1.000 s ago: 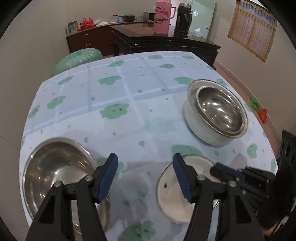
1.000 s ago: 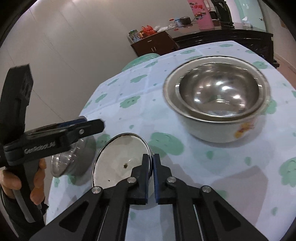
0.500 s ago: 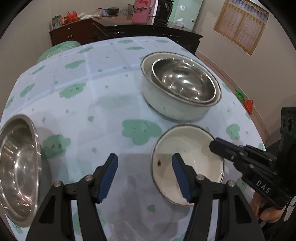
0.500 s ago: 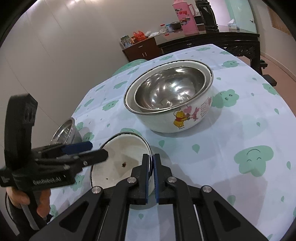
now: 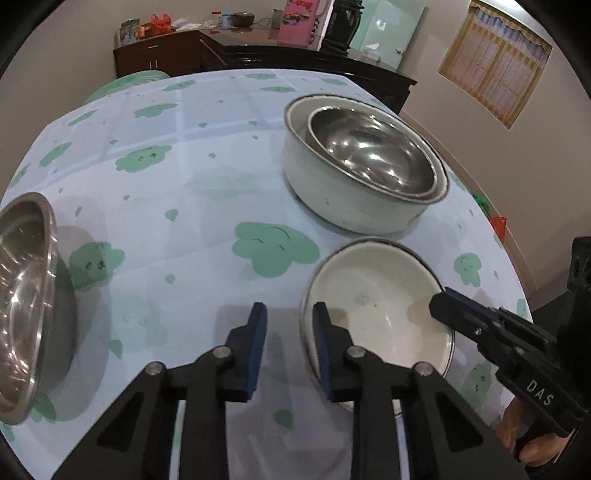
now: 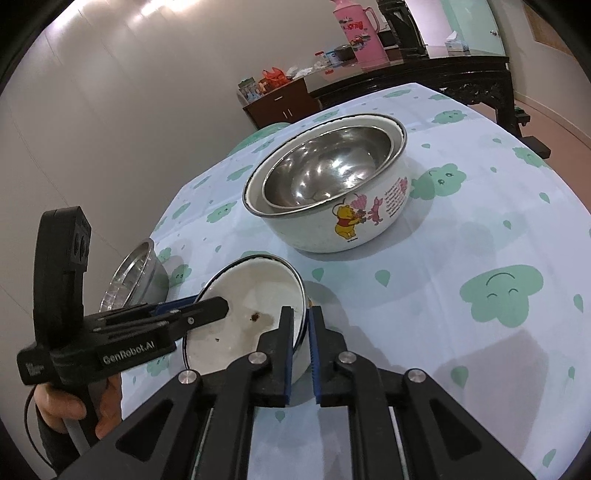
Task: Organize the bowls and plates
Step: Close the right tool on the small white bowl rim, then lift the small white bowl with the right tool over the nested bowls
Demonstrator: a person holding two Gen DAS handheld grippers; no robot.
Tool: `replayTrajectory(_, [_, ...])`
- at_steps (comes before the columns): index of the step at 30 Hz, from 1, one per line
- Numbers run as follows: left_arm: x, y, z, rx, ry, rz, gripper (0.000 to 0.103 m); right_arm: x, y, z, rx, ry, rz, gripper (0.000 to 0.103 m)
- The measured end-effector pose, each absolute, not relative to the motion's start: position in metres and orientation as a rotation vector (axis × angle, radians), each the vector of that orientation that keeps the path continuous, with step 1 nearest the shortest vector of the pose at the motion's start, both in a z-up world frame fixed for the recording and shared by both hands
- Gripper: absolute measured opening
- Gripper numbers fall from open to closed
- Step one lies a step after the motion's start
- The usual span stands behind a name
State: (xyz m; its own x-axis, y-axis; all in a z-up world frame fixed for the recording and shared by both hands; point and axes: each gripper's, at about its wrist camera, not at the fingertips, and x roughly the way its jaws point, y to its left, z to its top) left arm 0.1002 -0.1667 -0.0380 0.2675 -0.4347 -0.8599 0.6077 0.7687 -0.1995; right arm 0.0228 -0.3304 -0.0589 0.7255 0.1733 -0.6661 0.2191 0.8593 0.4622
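Note:
A small white enamel bowl [image 5: 376, 306] with a dark rim is held tilted above the table; it also shows in the right wrist view [image 6: 240, 306]. My right gripper [image 6: 300, 347] is shut on its rim, one finger inside and one outside. My left gripper [image 5: 290, 347] is part closed with nothing between its fingers, its right finger beside the bowl's left rim. A large white cartoon-printed bowl [image 6: 369, 221] holds a steel bowl [image 6: 328, 173]. Another steel bowl [image 5: 22, 295] sits at the table's left edge.
The round table [image 5: 184, 177] has a pale blue cloth with green cloud prints. A dark sideboard [image 5: 258, 55] with a pink flask [image 6: 356, 29] stands behind. A green stool [image 5: 125, 86] is at the far table edge.
My left gripper has narrowed from wide open to a small gap beside the small bowl's rim. The right gripper keeps hold of the bowl, which has tilted a little.

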Motion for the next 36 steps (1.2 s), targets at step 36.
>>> replayTrajectory(36, [0.160,-0.251,0.031,0.075,0.927,-0.711,0.008,0.073,-0.408,0.014,0.501,0.584,-0.102,0.007])
